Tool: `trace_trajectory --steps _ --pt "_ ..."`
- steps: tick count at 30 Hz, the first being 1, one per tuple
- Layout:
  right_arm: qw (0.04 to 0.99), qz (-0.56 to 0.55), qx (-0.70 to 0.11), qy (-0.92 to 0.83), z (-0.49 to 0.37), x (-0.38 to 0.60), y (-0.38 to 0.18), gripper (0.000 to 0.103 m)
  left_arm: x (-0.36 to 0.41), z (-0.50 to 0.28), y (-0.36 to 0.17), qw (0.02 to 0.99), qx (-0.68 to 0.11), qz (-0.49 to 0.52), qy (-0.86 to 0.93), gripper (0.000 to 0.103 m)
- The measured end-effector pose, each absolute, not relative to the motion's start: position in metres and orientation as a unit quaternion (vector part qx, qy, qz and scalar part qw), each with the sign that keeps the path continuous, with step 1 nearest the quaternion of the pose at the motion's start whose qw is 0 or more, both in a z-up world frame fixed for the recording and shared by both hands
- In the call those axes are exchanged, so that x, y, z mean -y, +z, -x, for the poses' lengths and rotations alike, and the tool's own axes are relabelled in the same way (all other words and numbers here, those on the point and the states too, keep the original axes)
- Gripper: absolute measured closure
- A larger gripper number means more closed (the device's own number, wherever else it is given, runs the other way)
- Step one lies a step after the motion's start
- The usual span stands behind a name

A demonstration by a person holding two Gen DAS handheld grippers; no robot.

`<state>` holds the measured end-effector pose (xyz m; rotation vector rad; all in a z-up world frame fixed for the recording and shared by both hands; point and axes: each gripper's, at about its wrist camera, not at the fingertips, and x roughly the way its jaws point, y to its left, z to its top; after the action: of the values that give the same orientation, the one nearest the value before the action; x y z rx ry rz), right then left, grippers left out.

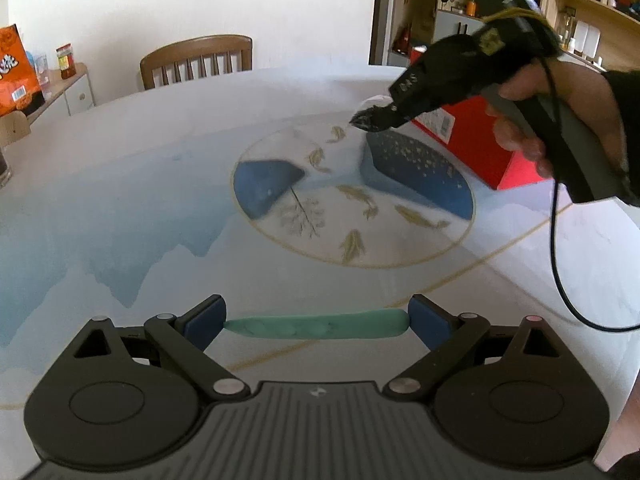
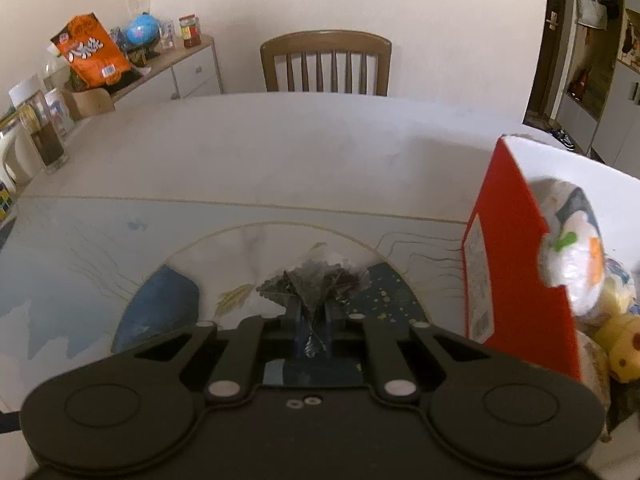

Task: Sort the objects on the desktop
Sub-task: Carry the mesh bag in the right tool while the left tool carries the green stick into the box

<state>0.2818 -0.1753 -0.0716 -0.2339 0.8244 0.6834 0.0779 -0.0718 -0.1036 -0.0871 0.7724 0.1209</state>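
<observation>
Blurred toys (image 2: pixel 576 256) behind red box (image 2: pixel 516 264)

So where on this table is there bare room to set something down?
The table is bare from the round painted medallion back to the wooden chair, and leftward toward the jars. It is crowded on the right: the red box stands there, stuffed with packets and toys.

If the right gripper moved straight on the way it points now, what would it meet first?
Most likely the table, at its painted round emblem: the right gripper, shut on a clear packet of dark bits, tilts downward. The red box stands off to its right, outside that line.
</observation>
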Motion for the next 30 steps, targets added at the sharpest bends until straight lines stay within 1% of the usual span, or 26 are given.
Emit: trace_trajectory --steps 16,30 --pt "0.867 0.057 -0.373 0.325 -0.261 0.219 -0.022 0.093 0.068 -0.102 -0.058 0.938 -0.343 0.032 0.044 0.005" --pt "0.889 0.015 -0.344 0.302 -0.243 0.272 0.019 0.093 0.090 -0.125 -0.003 0.953 -0.301 0.025 -0.004 0.005"
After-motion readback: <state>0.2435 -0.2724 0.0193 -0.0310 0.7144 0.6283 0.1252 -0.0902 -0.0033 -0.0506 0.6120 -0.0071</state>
